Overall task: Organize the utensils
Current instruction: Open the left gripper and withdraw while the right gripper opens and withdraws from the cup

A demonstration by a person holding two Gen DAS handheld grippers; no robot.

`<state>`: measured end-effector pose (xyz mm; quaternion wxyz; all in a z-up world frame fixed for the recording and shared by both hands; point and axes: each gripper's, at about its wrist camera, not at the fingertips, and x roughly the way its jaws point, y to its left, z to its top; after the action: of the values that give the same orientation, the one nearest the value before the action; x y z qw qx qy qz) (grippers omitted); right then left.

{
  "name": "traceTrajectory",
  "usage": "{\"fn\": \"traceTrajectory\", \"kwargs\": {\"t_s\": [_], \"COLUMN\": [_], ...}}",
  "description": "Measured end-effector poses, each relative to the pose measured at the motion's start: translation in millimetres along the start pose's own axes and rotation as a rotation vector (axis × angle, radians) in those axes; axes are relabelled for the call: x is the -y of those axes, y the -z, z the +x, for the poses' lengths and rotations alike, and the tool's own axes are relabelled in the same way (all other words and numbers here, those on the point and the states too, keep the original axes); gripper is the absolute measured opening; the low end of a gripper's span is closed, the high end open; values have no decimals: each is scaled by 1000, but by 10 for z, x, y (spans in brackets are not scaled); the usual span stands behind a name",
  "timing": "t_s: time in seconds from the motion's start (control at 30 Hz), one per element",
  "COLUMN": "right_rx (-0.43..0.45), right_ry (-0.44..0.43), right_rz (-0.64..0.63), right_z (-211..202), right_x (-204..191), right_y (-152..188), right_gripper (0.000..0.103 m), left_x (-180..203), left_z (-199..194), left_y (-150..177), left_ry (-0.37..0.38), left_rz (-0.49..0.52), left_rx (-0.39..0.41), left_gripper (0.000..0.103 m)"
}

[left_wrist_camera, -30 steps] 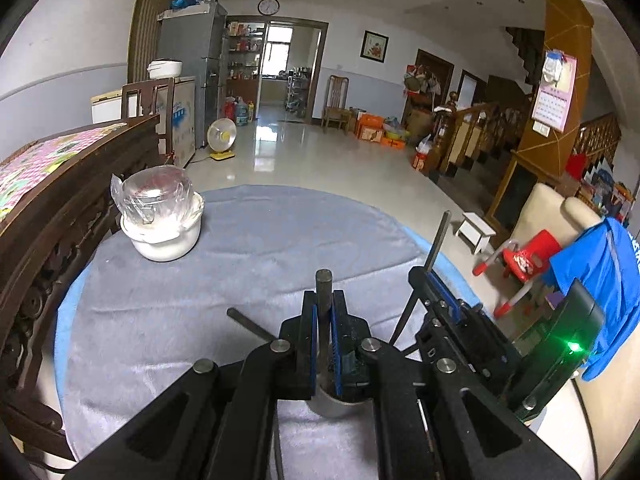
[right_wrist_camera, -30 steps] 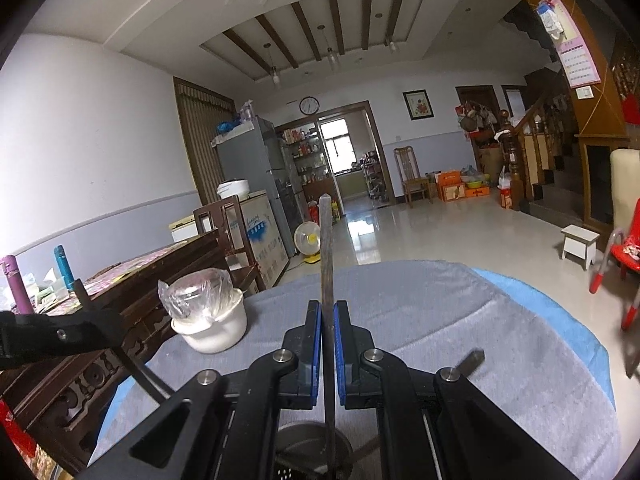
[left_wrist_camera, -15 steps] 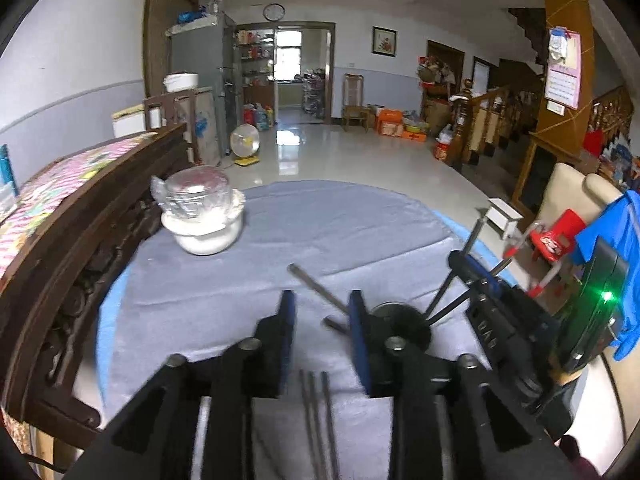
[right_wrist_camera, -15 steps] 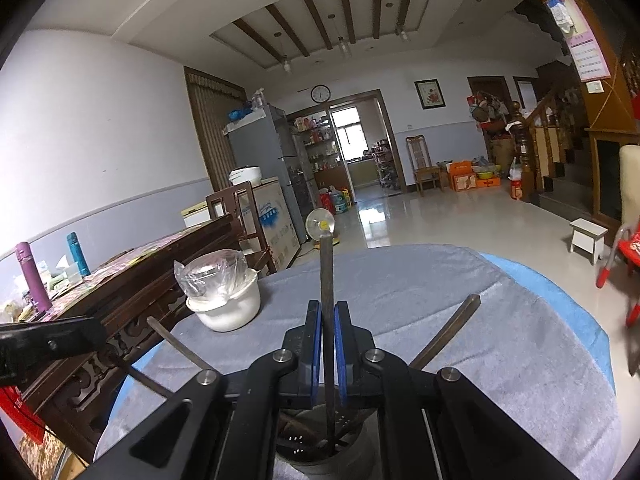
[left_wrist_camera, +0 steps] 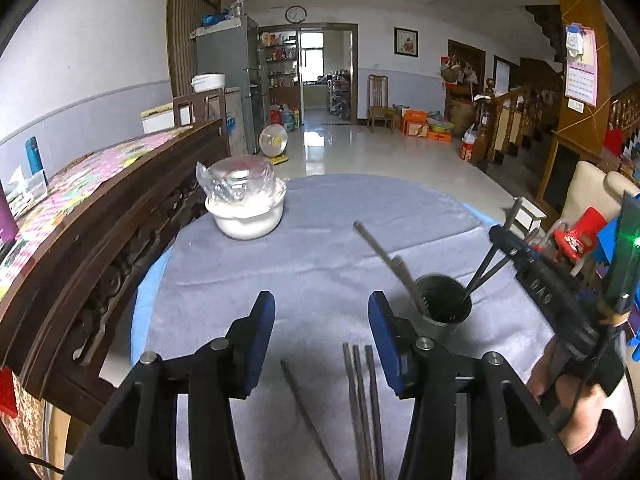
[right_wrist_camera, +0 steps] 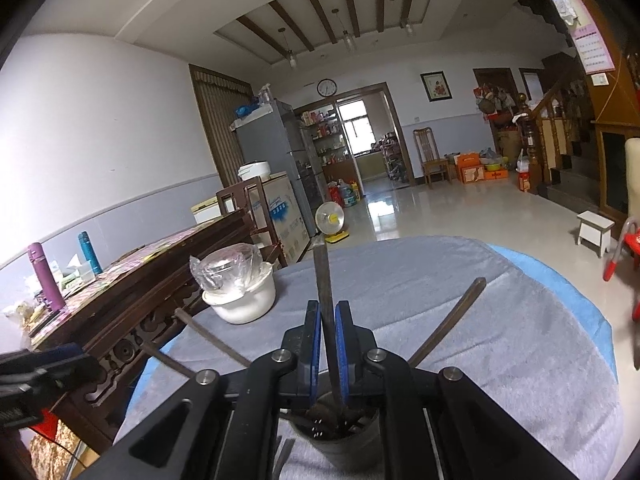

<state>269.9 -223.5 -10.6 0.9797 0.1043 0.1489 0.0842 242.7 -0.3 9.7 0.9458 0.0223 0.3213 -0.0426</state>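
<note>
A metal cup (left_wrist_camera: 442, 306) stands on the grey cloth and holds several dark metal chopsticks that lean outward. My left gripper (left_wrist_camera: 320, 320) hangs to the left of the cup. Its jaws are opening and nothing is between the blue pads. Three loose chopsticks (left_wrist_camera: 362, 400) lie side by side on the cloth under it, and a single chopstick (left_wrist_camera: 304, 408) lies slanted beside them. My right gripper (right_wrist_camera: 327, 332) is shut on an upright chopstick (right_wrist_camera: 323, 280) whose lower end reaches into the cup (right_wrist_camera: 340, 440). In the left wrist view the right gripper (left_wrist_camera: 500, 240) is above the cup's right side.
A white bowl (left_wrist_camera: 246, 208) with a plastic-wrapped lid sits at the far left of the round table (left_wrist_camera: 400, 208). A dark wooden bench (left_wrist_camera: 100, 232) runs along the table's left edge. A hand and sleeve (left_wrist_camera: 576, 420) hold the right gripper at the lower right.
My left gripper let go of the chopstick in the cup, opened, and drew back to the left over the loose chopsticks. The right gripper stayed shut on its chopstick above the cup.
</note>
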Motion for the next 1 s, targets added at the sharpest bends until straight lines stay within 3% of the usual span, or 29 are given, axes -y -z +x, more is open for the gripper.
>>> {"fn": "traceTrajectory", "kwargs": {"t_s": [0.1, 0.47, 1.0], "right_rx": [-5, -35, -71], "right_ry": [-5, -48, -64], "right_rz": [2, 38, 58], "right_z": [-78, -394, -680], "right_x": [12, 62, 107], "right_y": [-4, 34, 106], "right_gripper": [9, 10, 11], "left_x": [-38, -181, -320], "left_z": [42, 185, 219], "left_y": [82, 394, 665], "left_ry": [-4, -41, -82], "left_rz": [-8, -13, -11], "left_rx": [-31, -136, -206], "left_gripper": [57, 62, 63]}}
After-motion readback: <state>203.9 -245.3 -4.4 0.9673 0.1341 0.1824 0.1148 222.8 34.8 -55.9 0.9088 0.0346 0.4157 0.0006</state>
